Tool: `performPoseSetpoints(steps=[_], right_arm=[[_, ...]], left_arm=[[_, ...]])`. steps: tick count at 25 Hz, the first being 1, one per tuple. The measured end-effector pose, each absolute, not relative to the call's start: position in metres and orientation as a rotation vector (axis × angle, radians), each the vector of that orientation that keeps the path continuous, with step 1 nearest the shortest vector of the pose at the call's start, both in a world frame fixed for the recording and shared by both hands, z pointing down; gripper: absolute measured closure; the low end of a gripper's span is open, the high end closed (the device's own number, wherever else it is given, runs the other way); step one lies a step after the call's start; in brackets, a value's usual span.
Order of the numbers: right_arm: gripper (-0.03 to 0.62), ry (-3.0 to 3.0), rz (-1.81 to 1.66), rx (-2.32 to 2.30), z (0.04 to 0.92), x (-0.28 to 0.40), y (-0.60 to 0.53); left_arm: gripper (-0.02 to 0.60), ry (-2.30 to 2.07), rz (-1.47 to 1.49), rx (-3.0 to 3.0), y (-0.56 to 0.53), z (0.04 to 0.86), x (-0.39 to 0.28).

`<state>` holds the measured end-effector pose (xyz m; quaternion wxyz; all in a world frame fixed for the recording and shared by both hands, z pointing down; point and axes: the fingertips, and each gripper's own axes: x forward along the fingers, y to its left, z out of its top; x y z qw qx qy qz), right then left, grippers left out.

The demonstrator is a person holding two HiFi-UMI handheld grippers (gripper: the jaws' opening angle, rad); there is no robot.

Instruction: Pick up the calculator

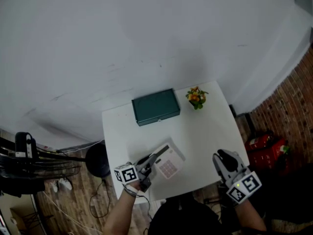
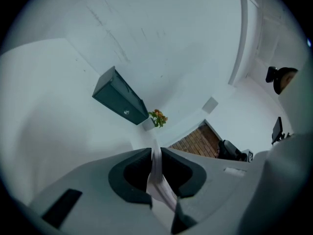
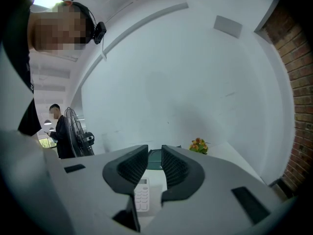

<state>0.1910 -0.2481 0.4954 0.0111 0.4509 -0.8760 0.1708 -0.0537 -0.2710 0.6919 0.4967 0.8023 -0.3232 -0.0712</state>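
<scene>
The white calculator point(image 1: 170, 163) with pinkish keys hangs tilted over the front of the white table point(image 1: 205, 126). My left gripper point(image 1: 154, 159) is shut on its left edge. In the left gripper view the calculator point(image 2: 159, 182) shows edge-on as a thin white slab pinched between the dark pads of the left gripper point(image 2: 155, 153). My right gripper point(image 1: 224, 159) hovers at the table's front right corner, apart from the calculator, jaws open and empty. In the right gripper view the calculator point(image 3: 142, 199) lies beyond and below the right gripper point(image 3: 155, 158).
A dark green box point(image 1: 156, 106) sits at the table's back, a small pot of orange flowers point(image 1: 196, 97) at the back right corner. A black fan point(image 1: 29, 165) stands on the floor at left, red items point(image 1: 264, 143) at right. A person point(image 3: 57, 129) stands far off.
</scene>
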Motion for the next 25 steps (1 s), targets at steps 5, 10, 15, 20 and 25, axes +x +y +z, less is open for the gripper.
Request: performPoseSetpoints(steps=[5,10,15,20,25], right_arm=[[0.507,-2.749,0.501,1.38,0.485,0.18,-0.249],[0.52,-2.735,0.478,1.392,0.477,0.172,-0.248],[0.542,-2.721,0.446,1.392,0.468,0.161,-0.244],[0.588,-2.702,0.388,1.38,0.456,0.147,-0.232],[0.599,-2.711,0.344,1.384,0.446,0.13,-0.225]], left_arm=[[0.528,-0.818,-0.291,1.94,-0.264,0.66,-0.074],[0.528,-0.853,-0.407,1.952,-0.256,0.614,-0.092],[0.528,-0.924,-0.545,1.945,-0.247,0.571,-0.113],[0.528,-0.981,-0.591,1.95,-0.23,0.533,-0.132],[0.526,-1.019,-0.599,1.946,-0.211,0.519,-0.155]])
